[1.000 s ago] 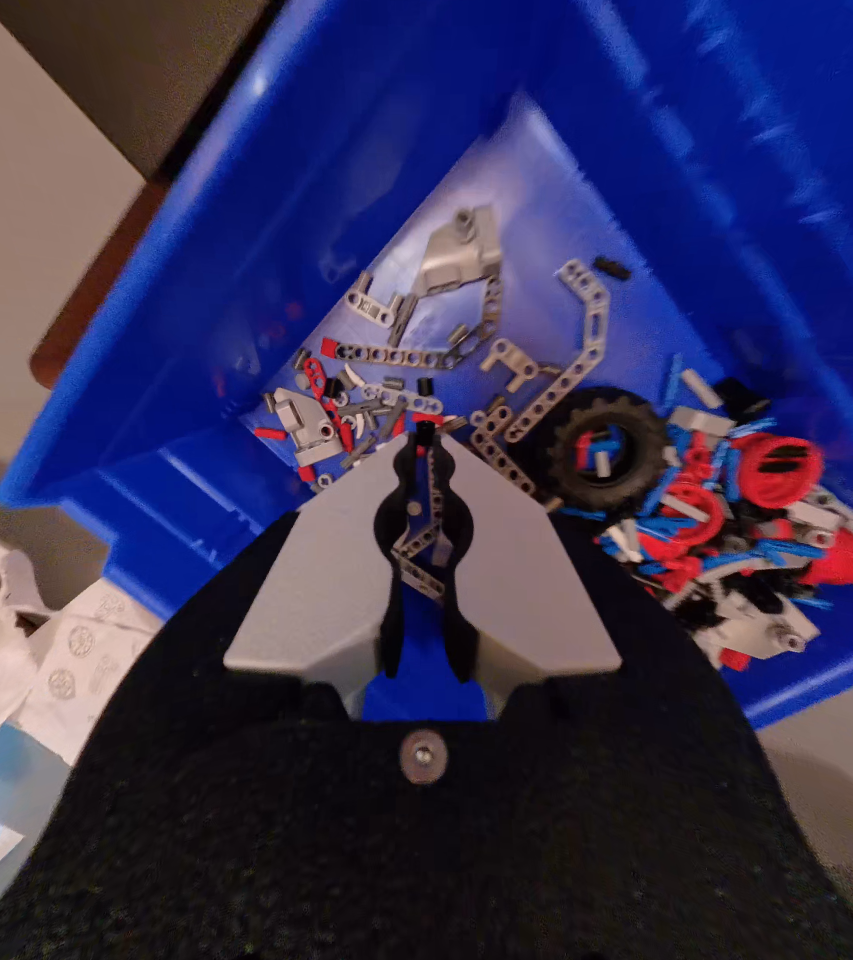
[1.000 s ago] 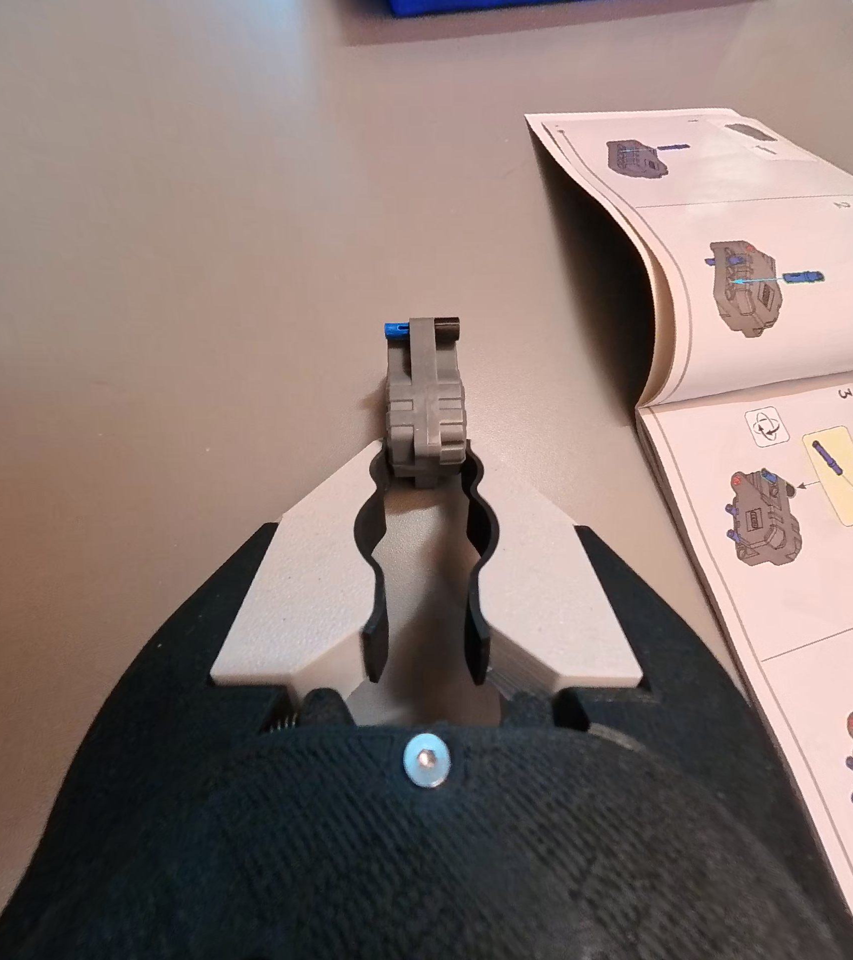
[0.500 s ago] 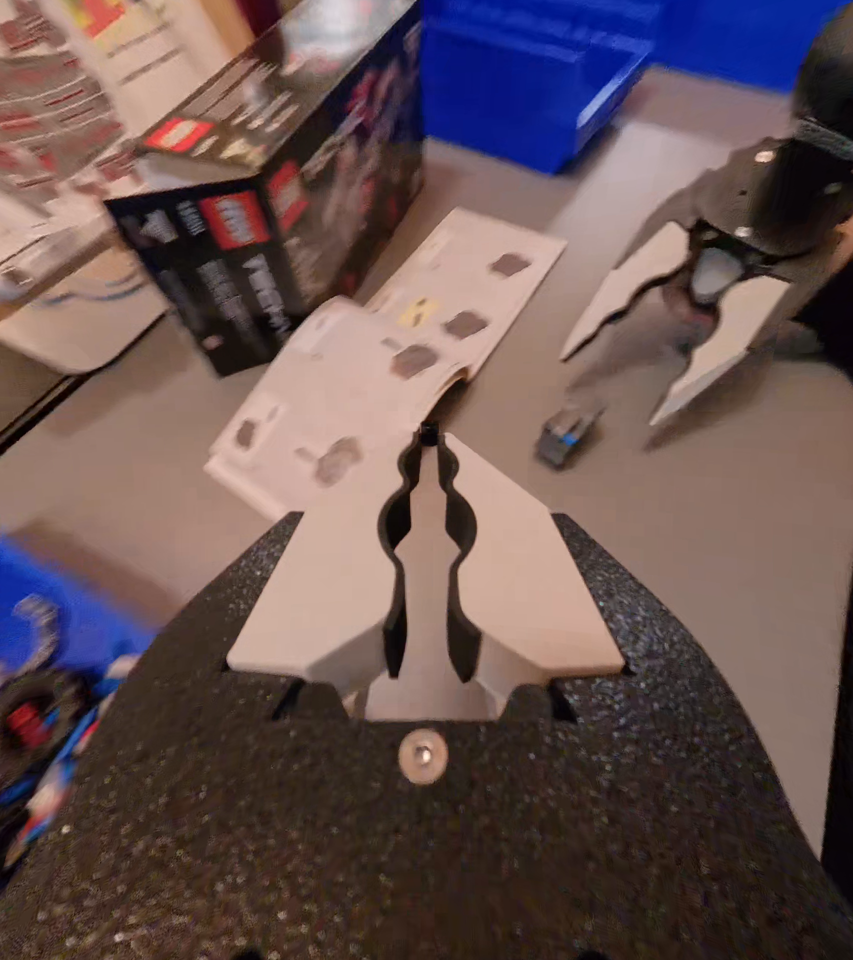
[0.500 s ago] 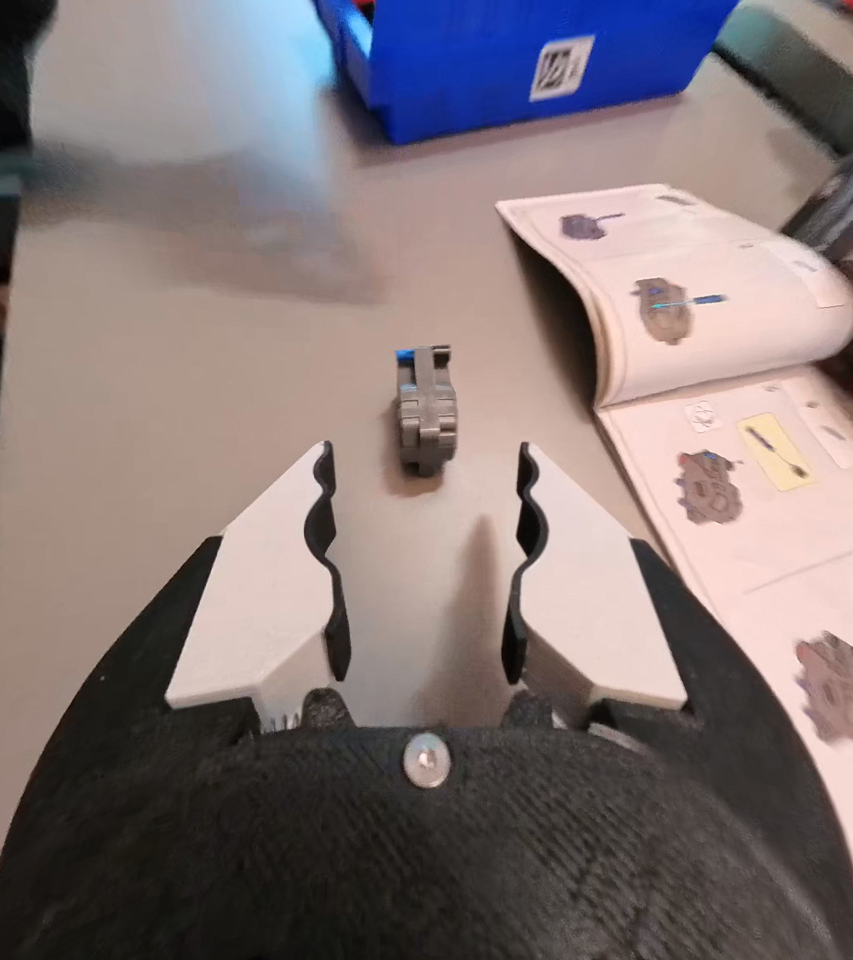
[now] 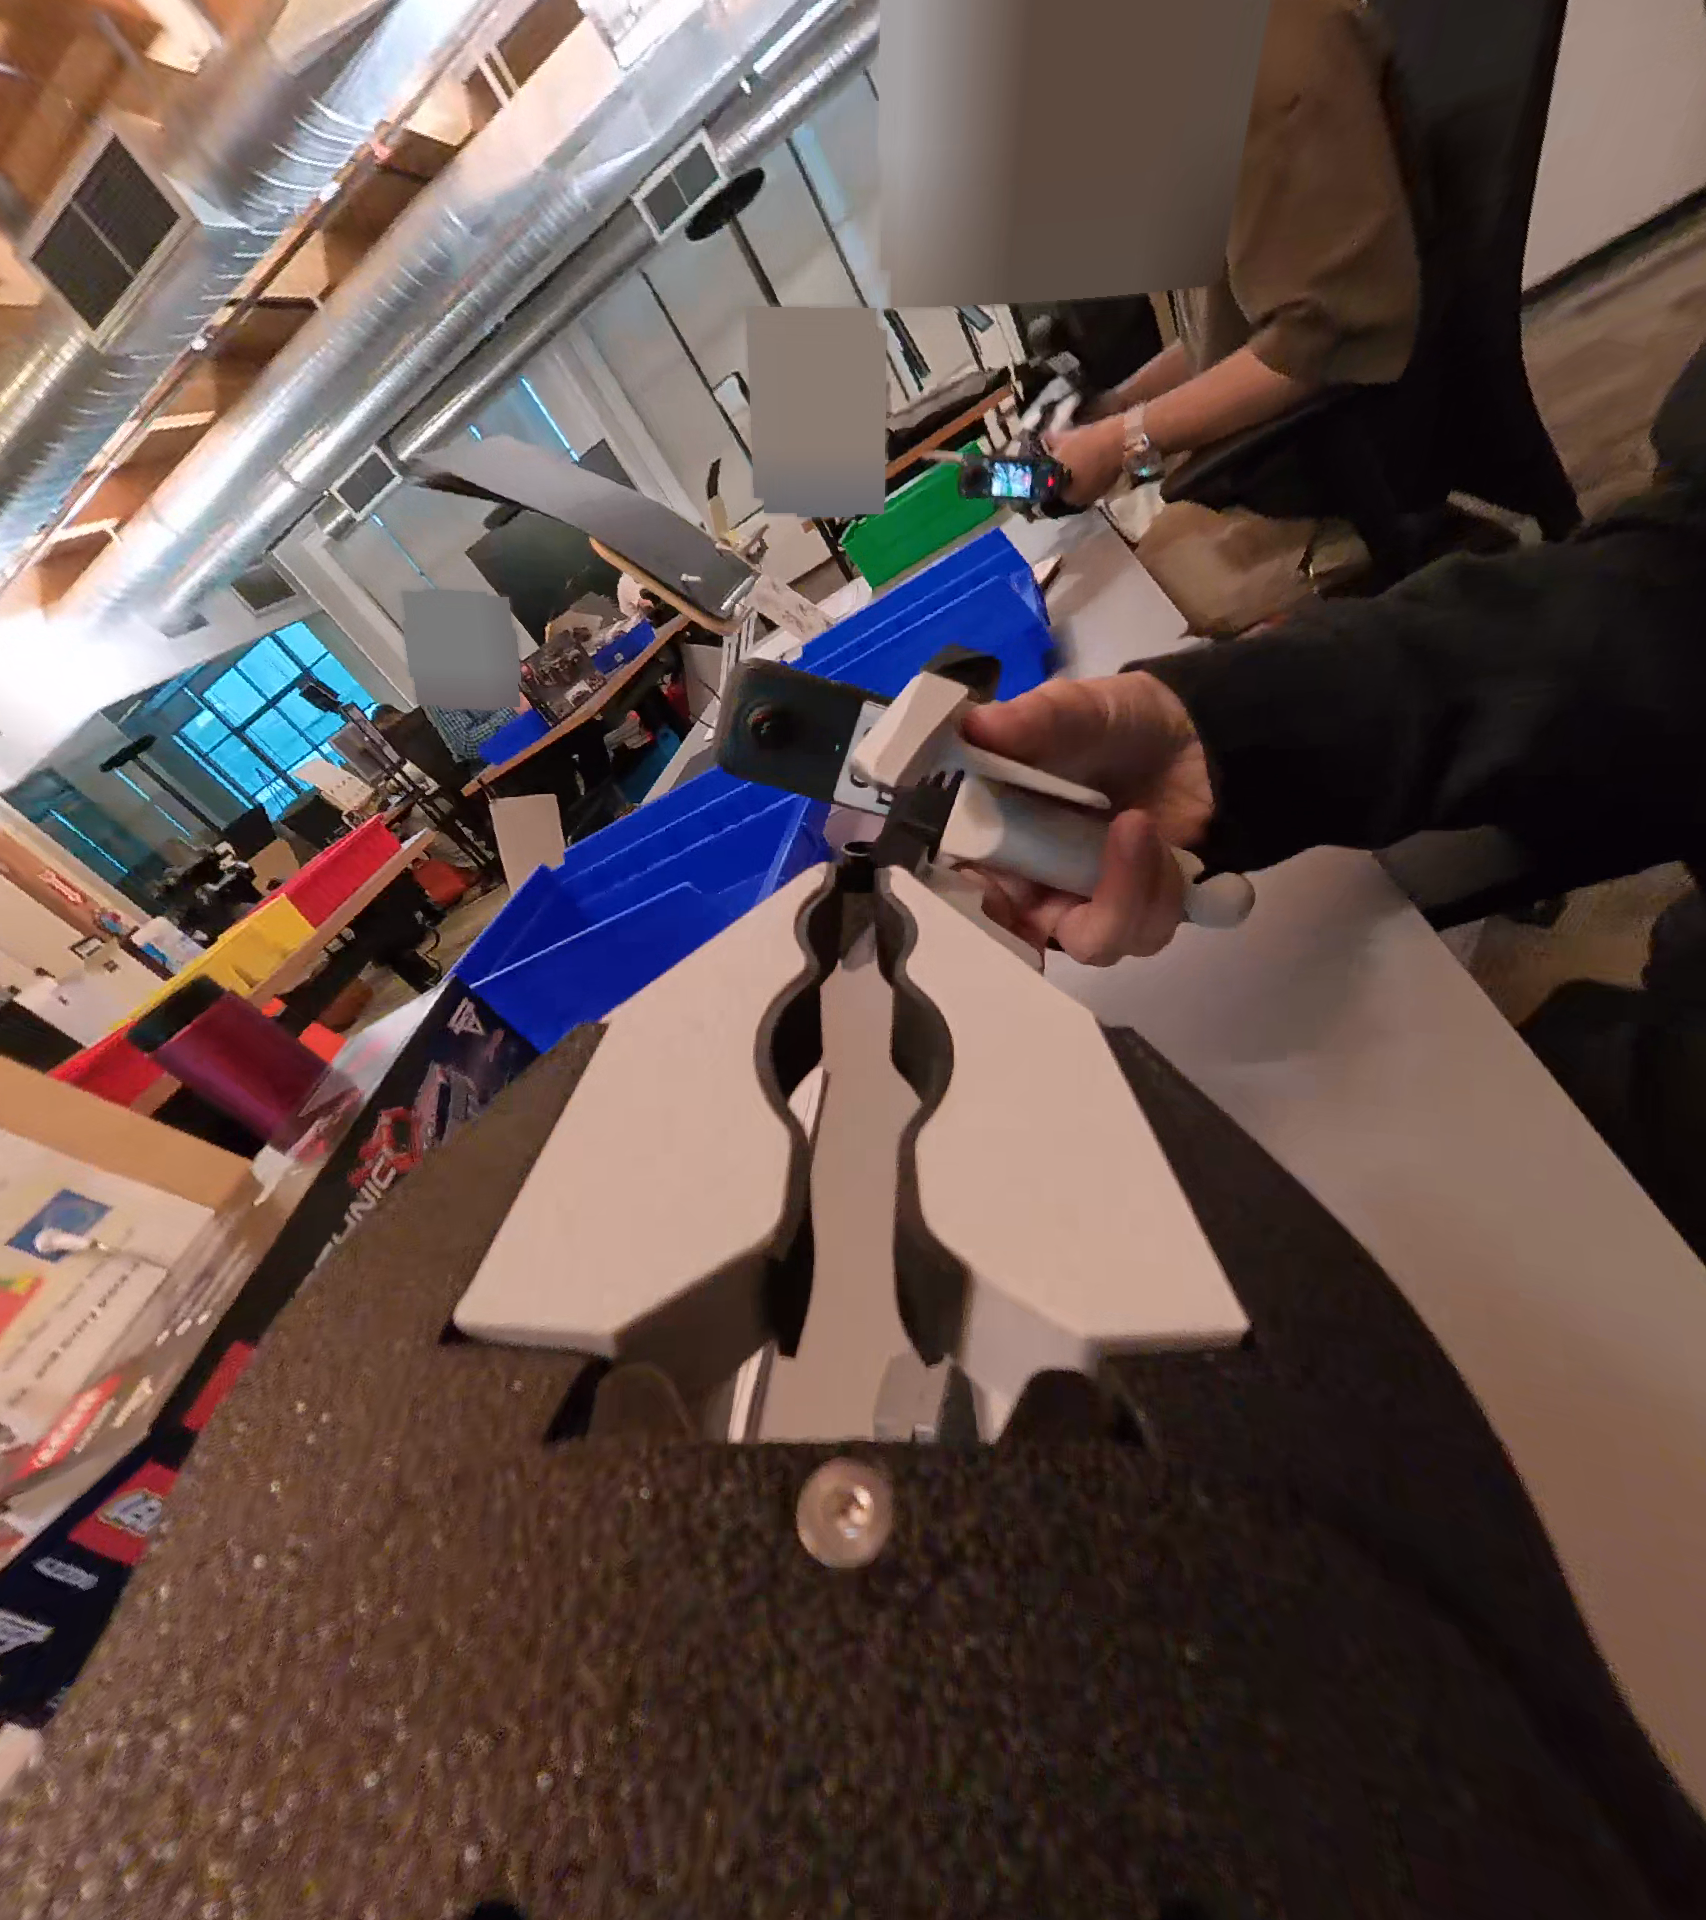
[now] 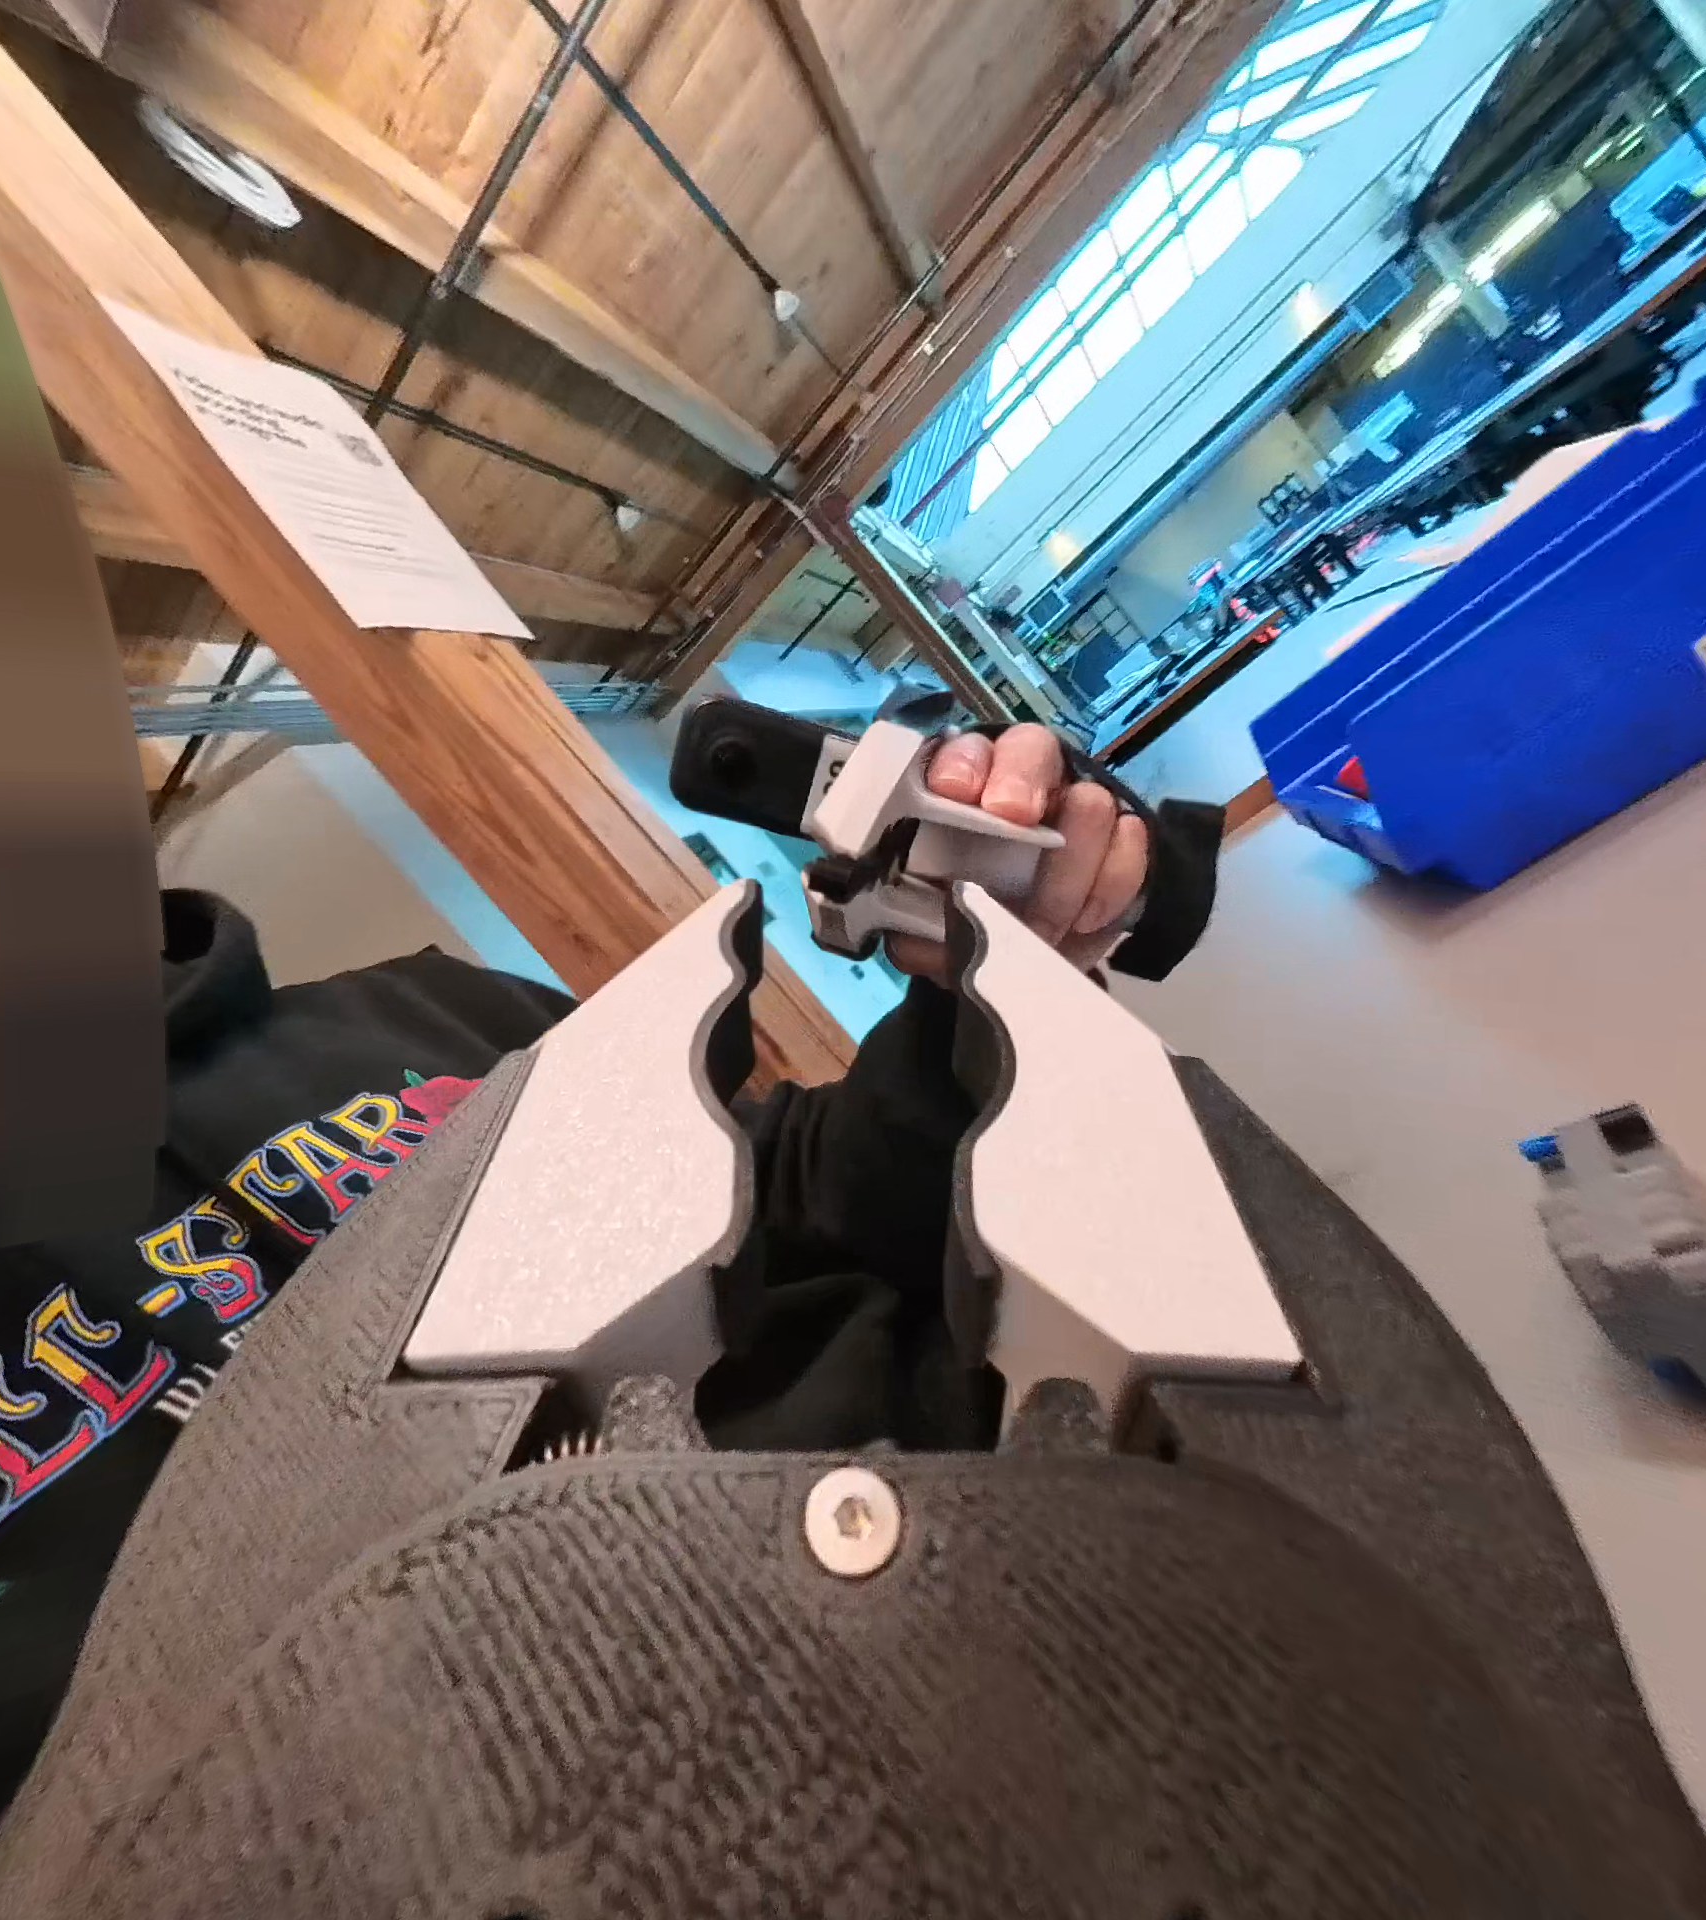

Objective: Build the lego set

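My left gripper (image 5: 854,883) is shut on a small black pin (image 5: 854,852) at its tips and is held up above the grey table (image 5: 1400,1143). It faces the other hand-held gripper (image 5: 890,748), which a hand (image 5: 1088,810) grips. My right gripper (image 6: 854,904) is open and empty, also raised and tilted up. It faces the left gripper's body (image 6: 870,821), held in a hand (image 6: 1036,821). The grey lego assembly (image 6: 1659,1257) with blue pins lies on the table (image 6: 1400,1039) to the right of my right gripper, apart from it.
Blue bins (image 5: 724,862) stand behind the grippers, and one shows in the right wrist view (image 6: 1555,665). A dark lego box (image 5: 392,1143) lies at the left. A person in a dark printed sweatshirt (image 6: 205,1247) sits close. Other people work at far tables. Less than 4 cm separates the two grippers' tips. From either gripper's tips it is about 15 centimeters to the grey lego assembly (image 6: 1659,1257).
My right gripper opened and let go of the grey assembly, then rose and turned left. My left gripper carried the black pin out of the blue bin and swung up to face the right one.
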The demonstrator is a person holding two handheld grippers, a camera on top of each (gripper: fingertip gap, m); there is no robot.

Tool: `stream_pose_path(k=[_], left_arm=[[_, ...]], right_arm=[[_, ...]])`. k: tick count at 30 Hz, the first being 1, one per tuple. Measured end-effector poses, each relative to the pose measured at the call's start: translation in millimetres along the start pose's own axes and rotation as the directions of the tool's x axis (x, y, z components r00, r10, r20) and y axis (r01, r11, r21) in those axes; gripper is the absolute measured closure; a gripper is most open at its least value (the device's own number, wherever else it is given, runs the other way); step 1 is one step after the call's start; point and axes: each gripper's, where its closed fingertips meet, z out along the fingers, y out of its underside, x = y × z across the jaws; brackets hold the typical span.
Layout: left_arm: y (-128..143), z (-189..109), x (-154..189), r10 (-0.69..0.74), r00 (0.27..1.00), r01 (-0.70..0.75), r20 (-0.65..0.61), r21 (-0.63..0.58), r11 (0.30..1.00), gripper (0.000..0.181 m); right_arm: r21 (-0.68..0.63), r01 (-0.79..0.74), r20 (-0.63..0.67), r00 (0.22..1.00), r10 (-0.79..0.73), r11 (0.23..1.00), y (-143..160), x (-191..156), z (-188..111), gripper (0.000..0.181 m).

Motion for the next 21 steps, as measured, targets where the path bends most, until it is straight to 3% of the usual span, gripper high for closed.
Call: stream_pose_path(k=[5,10,14,21], left_arm=[[-2.0,5.7,1.7,0.09,0.996,-0.09,0.0,-0.055,0.994,0.179],[2.2,5.9,2.2,0.14,0.99,-0.14,-0.01,-0.095,0.986,0.179],[8.6,3.0,0.4,0.18,0.984,-0.179,-0.003,-0.139,0.974,0.179],[9.3,-1.6,-0.6,0.166,0.986,-0.164,0.008,-0.114,0.98,0.179]], right_arm=[[-0.031,-0.022,0.022,1.0,0.023,0.999,7.6,-5.5,8.6,0.153],[-0.016,0.021,0.021,1.0,-0.021,1.0,5.7,-4.9,8.6,0.175],[-0.019,0.04,-0.025,0.999,-0.04,0.999,5.4,2.7,6.6,0.171],[0.006,0.049,-0.013,0.999,-0.048,0.999,4.2,7.3,6.1,0.181]])
